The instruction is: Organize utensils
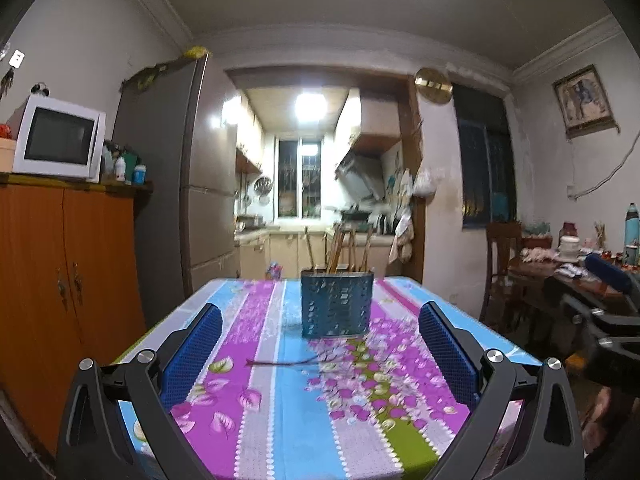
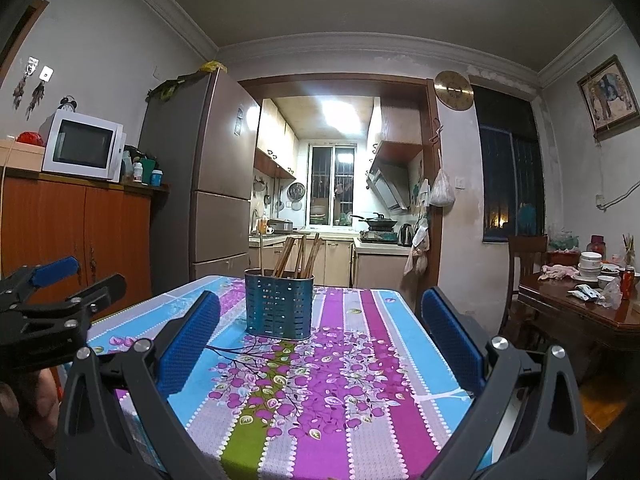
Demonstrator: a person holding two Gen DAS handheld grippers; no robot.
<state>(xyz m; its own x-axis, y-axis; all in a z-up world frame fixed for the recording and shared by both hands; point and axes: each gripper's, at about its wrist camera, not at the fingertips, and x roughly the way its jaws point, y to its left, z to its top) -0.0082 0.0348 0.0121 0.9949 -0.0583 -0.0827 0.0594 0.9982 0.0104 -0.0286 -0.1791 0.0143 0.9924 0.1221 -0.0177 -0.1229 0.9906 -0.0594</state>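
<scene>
blue perforated utensil holder point(image 1: 337, 305) upright on the far half of the floral striped tablecloth point(image 1: 280, 420), dead ahead of the left gripper point(image 1: 320, 344) and slightly left of centre before the right gripper point(image 2: 320, 336); well apart from both, nothing touching; wooden chopsticks point(image 2: 298, 256) standing inside, long axes near vertical, fanned and leaning a little, tips above the rim; hard to count, perhaps several pairs, blurred in the left view; holder point(image 2: 279, 306) oval in plan, metal-looking, slotted walls, broad face toward both cameras; left claw spread wide, blue ribbed pads point(image 1: 192, 354) far apart with nothing between; right claw likewise released and empty, pads point(image 2: 188, 346) splayed; no loose utensil visible on the cloth, only a printed twig pattern that could pass for one; seemingly close to finished, or between items, judging from the bare cloth; about equal reach for either side, left perhaps better lined up since holder sits square between its fingers; any grab at the sticks likely to need a top-down or high approach along their upright axis, with risk of tipping the light holder.
</scene>
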